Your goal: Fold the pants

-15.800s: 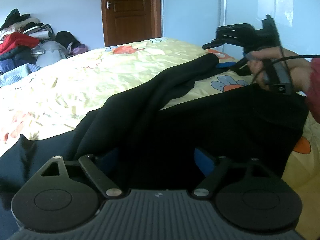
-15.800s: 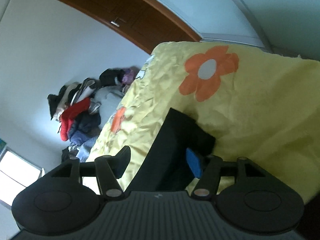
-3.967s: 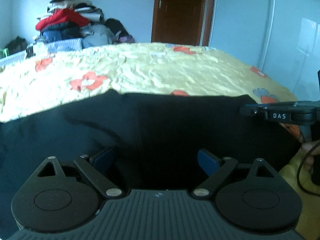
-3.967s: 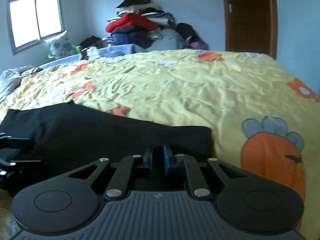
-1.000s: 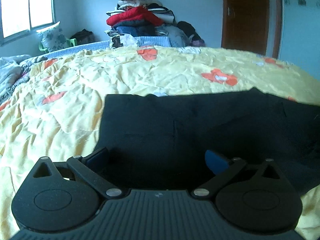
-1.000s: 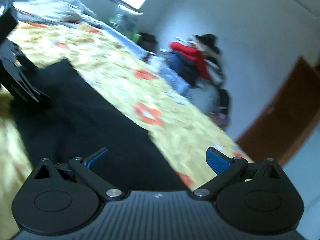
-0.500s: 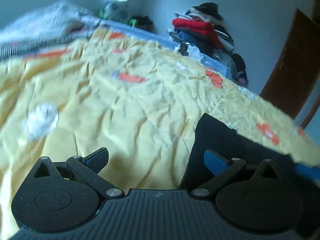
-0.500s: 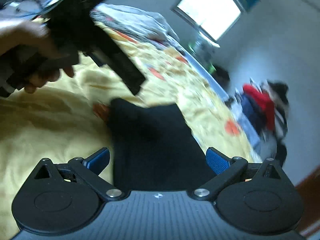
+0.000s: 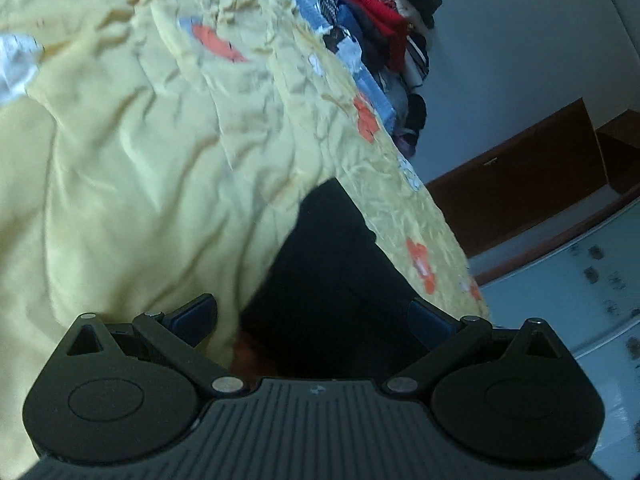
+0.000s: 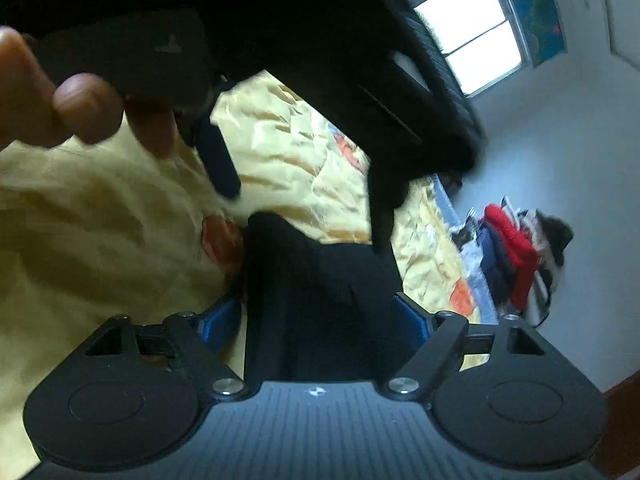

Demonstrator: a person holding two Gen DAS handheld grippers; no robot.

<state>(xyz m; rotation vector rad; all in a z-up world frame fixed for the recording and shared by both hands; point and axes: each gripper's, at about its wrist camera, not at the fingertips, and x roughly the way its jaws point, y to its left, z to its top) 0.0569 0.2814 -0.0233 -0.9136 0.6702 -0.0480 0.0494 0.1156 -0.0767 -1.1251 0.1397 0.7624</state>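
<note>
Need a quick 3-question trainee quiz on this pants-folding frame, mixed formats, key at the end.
1. True or false: the black pants lie on a yellow flowered bedspread.
2. Which best describes the right claw? A) clamped flat on bare bedspread B) blue pads apart, pants edge between them C) out of view
3. Fill in: the clothes pile has a ___ garment on top.

Key: 1 true; 2 B; 3 red

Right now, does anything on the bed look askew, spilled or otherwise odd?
Nothing stands out. The black pants lie as a folded strip on the wrinkled yellow bedspread. Both views are tilted only because the grippers are rolled. The clothes heap at the far wall is untidy, but it sits apart from the fold.
</note>
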